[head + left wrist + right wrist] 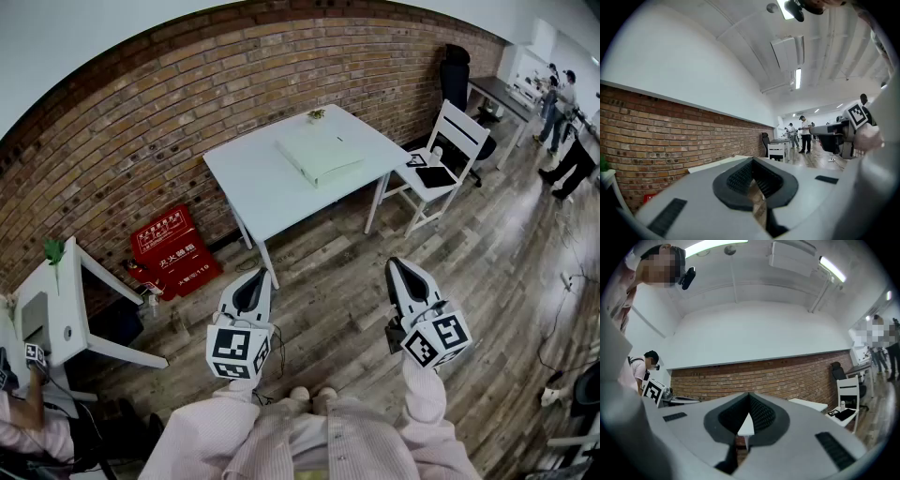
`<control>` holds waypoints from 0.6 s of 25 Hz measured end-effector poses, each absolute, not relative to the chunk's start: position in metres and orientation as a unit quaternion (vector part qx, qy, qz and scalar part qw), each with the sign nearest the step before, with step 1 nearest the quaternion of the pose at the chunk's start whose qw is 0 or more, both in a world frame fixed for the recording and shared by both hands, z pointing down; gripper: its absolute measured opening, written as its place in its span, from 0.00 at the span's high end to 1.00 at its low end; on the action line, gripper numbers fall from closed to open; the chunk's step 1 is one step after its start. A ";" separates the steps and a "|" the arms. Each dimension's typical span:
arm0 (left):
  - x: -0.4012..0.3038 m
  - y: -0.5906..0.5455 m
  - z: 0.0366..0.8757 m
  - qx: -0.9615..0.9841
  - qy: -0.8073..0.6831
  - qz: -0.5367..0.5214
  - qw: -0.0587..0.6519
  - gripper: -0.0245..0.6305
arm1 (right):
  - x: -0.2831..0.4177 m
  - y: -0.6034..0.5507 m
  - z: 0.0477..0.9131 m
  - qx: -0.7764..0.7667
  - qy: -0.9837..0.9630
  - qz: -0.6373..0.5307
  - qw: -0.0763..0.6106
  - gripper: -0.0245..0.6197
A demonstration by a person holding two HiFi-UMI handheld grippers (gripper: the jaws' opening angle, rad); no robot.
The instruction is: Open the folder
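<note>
Brick wall (pixel 187 103), wood plank floor (pixel 328 272), white table (pixel 248 183), white chair (pixel 467 119), ceiling strip lights (pixel 798 77).

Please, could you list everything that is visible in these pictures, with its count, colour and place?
folder: one, pale green, closed, on the table
table: one, white, by the brick wall
chair: one, white, right of the table, dark things on its seat
box: one, red, at the foot of the wall
side table: one, white, far left
office chair: one, black, far corner
people: a few, standing, far right
left gripper: one, white and black, shut, empty, above the floor
right gripper: one, same colours, shut, empty
</note>
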State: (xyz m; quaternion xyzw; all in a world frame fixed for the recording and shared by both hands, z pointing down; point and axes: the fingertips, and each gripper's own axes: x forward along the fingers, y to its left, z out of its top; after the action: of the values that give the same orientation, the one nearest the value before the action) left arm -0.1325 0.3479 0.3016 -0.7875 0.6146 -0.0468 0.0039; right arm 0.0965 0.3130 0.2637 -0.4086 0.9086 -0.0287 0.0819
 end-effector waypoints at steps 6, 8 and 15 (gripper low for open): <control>-0.132 0.349 0.305 -0.784 0.620 -0.045 -0.004 0.97 | 0.105 0.309 0.266 -0.418 0.903 -0.044 0.096 0.96; -0.130 0.348 0.307 -0.784 0.619 -0.045 -0.008 0.97 | 0.109 0.309 0.265 -0.415 0.902 -0.046 0.109 0.96; -0.118 0.348 0.312 -0.769 0.637 -0.044 -0.014 0.97 | 0.124 0.307 0.274 -0.414 0.904 -0.043 0.093 0.96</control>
State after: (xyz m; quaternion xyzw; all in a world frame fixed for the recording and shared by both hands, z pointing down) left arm -0.1183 0.3477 0.3122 -0.7695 0.6370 -0.0441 -0.0142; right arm 0.1237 0.3072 0.2742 -0.4141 0.9044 -0.0430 0.0934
